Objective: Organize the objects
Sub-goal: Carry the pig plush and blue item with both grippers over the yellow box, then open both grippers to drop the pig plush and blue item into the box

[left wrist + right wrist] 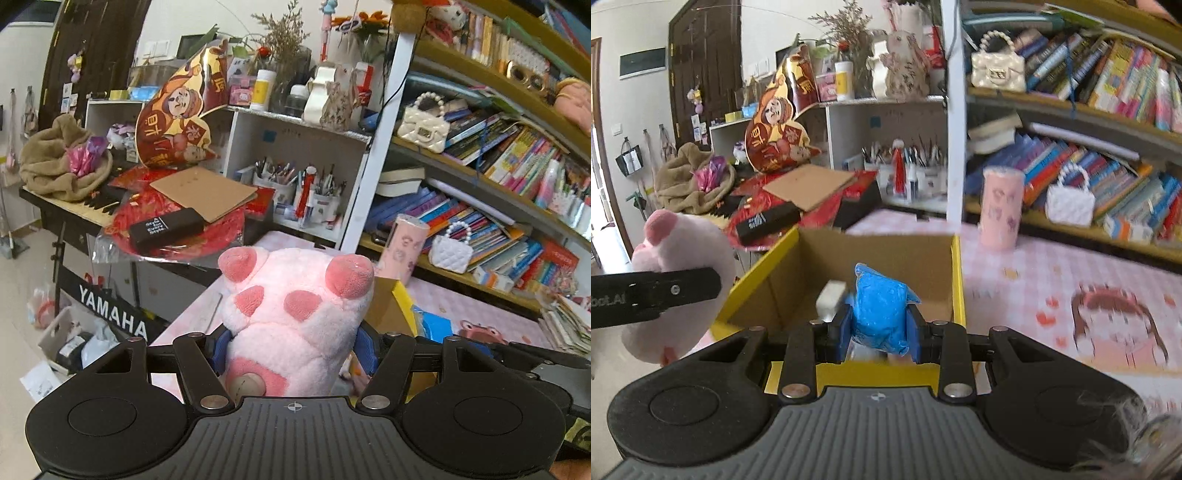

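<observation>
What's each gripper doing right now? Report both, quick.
Left gripper: closed on the pink plush paw.
Right gripper: closed on the blue packet, over the cardboard box.

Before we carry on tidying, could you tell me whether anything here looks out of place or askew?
Mostly the piano keyboard on the left: a brown blanket, red decorations, a cardboard sheet and a black box are heaped across it. On the shelves, several books lean or lie flat. Nothing looks spilled or broken.
</observation>
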The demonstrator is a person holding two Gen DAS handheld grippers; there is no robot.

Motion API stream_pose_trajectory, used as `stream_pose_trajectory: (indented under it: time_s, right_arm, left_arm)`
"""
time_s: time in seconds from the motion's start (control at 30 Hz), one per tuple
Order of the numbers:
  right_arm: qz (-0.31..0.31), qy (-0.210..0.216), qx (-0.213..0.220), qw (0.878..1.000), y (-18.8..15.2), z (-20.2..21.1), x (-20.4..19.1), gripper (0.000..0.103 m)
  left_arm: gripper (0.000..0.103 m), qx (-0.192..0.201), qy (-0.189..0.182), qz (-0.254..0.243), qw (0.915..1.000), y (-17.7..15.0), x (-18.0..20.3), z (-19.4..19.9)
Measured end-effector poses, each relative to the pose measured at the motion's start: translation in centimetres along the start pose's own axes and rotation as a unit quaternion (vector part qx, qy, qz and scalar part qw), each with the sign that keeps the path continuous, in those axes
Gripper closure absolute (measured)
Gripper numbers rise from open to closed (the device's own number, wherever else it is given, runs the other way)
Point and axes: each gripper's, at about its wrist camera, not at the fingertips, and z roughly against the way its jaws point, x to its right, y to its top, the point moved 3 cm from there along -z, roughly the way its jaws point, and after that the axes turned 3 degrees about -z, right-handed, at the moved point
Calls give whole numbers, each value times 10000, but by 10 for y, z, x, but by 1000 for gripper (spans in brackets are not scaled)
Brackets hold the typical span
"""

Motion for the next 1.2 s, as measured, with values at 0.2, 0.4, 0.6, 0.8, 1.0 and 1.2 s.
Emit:
stream_pose_trajectory:
  time_s: [0.2, 0.4, 0.6, 0.8, 1.0, 1.2]
  right_arm:
    - [317, -28, -417, 9986, 8, -63, 7, 74]
    - [819, 92, -859, 9929, -2, -107, 2, 74]
    - [1317, 191, -1135, 9846, -9, -133, -5, 74]
    - [1473, 252, -1269, 9806, -7, -135, -10, 64]
    - [1266, 95, -821, 9885, 3, -102, -2, 48]
    - [635, -193, -284, 9974, 11, -42, 19, 45]
  left_arm:
    - [39, -273, 89, -26, 9996, 3, 2, -45]
    - [39, -599, 223, -66, 9979, -3, 2, -80]
    - [35, -935, 288, 31, 9952, -16, -1, -104]
    - [32, -912, 191, 2, 9957, -15, 10, -104]
    - [16, -310, 94, -175, 9993, -3, 24, -67]
    - [6, 321, -89, -329, 9989, 12, 45, -11]
